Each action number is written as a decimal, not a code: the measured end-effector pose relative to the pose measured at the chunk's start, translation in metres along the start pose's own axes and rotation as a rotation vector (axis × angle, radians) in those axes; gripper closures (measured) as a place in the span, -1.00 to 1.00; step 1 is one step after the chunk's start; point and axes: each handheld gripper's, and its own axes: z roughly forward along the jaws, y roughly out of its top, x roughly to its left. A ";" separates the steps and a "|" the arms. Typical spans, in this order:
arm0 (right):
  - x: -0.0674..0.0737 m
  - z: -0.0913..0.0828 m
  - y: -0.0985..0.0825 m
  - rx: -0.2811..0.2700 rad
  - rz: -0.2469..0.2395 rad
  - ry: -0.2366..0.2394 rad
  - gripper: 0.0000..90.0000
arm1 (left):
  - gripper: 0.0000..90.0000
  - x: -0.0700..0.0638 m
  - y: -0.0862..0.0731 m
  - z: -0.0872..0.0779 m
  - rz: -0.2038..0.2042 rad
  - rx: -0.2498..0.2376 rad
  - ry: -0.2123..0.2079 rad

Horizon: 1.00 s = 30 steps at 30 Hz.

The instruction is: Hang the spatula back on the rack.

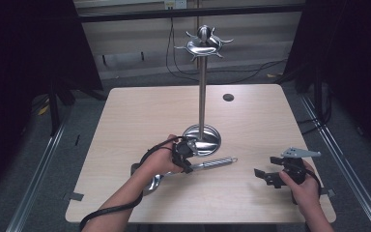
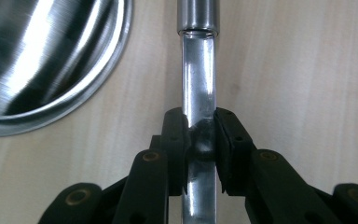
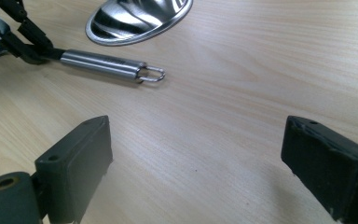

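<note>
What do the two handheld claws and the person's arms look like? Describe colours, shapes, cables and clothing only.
Both claws, left claw and right claw, are black with blocky flat pads and brass-coloured pivot pins. A black cable trails from the left one. The right carries a grey three-cornered plate. The forearms are bare, no sleeves visible.

Two black grippers are seen, each with a two-jaw linkage joined by brass-coloured pivot pins. The left gripper [image 1: 187, 155] is trailed by a thick black cable. A grey three-cornered plate is carried on the right gripper [image 1: 264, 176]. Rectangular black pads [image 3: 85, 154] are fitted.
</note>
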 end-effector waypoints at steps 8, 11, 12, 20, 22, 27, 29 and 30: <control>-0.003 -0.002 0.000 -0.006 0.005 -0.003 -0.81 | 0.67 0.001 -0.010 -0.014 -0.065 -0.124 0.000; -0.003 -0.002 0.000 -0.008 0.010 -0.001 -0.81 | 0.67 -0.001 -0.014 -0.024 -0.070 -0.195 0.016; -0.003 -0.002 0.001 -0.008 0.007 -0.003 -0.81 | 0.67 -0.003 -0.015 -0.026 -0.080 -0.221 0.015; 0.001 0.000 0.002 -0.013 0.006 0.001 -0.81 | 0.68 -0.009 -0.021 -0.039 -0.072 -0.319 0.031; 0.002 -0.001 0.003 -0.019 0.006 0.000 -0.81 | 0.68 -0.011 -0.023 -0.040 -0.075 -0.367 0.038; 0.000 -0.002 0.003 -0.023 0.018 0.003 -0.81 | 0.68 -0.014 -0.027 -0.050 -0.078 -0.449 0.038; -0.001 -0.001 0.002 -0.026 0.019 0.002 -0.81 | 0.68 -0.015 -0.029 -0.054 -0.080 -0.471 0.039; -0.002 -0.001 0.002 -0.028 0.028 0.006 -0.81 | 0.68 -0.016 -0.031 -0.057 -0.077 -0.511 0.049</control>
